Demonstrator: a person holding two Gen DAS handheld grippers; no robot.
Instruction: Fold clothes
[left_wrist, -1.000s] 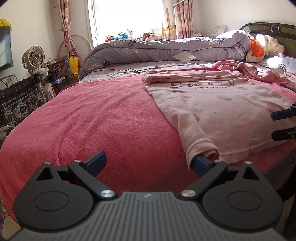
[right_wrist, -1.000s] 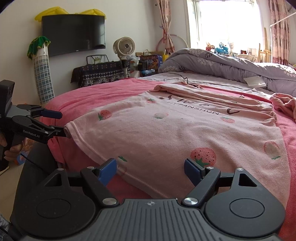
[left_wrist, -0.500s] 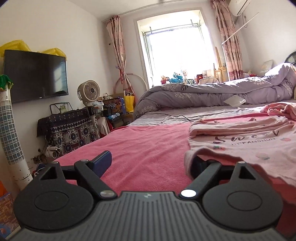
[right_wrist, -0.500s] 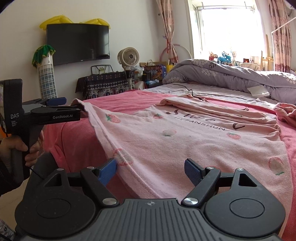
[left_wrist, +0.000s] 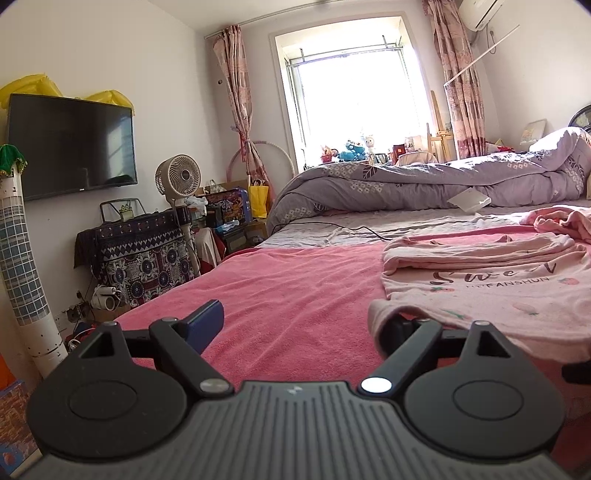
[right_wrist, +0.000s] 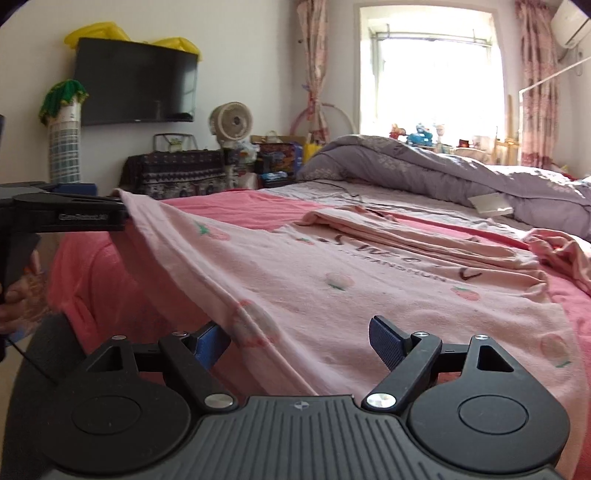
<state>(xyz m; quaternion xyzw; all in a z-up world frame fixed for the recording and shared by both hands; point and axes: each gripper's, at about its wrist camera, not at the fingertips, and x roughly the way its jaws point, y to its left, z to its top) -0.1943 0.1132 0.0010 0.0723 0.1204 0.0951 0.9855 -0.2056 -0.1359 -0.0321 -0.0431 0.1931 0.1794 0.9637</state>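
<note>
— So where is the pink shirt (right_wrist: 369, 288) lying?

— Spread face up on the pink blanket (left_wrist: 295, 288) that covers the bed, with strawberry prints and dark lettering across the chest. Its sleeves are folded in over the upper part. In the right wrist view it fills the middle, and its near hem hangs over the bed's edge.

— Is either tool gripping it?

— Left gripper (left_wrist: 299, 326): the jaws stand wide apart, but a corner of the hem is draped over the right-hand finger, at about 3 o'clock from the tool's centre. In the right wrist view that same corner is lifted off the bed at 9 o'clock, stretched taut from the tool's tip. Whether the cloth is hooked or just resting there, I cannot tell.

— And the other one?

— Right gripper (right_wrist: 299, 343): jaws released too, spread wide. The hem runs across between them and covers the tip of the left finger (right_wrist: 207, 341); neither pad presses on it.

— What's around?

— Another crumpled pink garment (right_wrist: 565, 251) at 3 o'clock, just beside the shirt. Beyond it, at 1 o'clock, a rolled purple duvet (left_wrist: 424, 184). Against the far wall, a fan (left_wrist: 178, 181) and a television (left_wrist: 70, 144) at about 10 o'clock.
</note>
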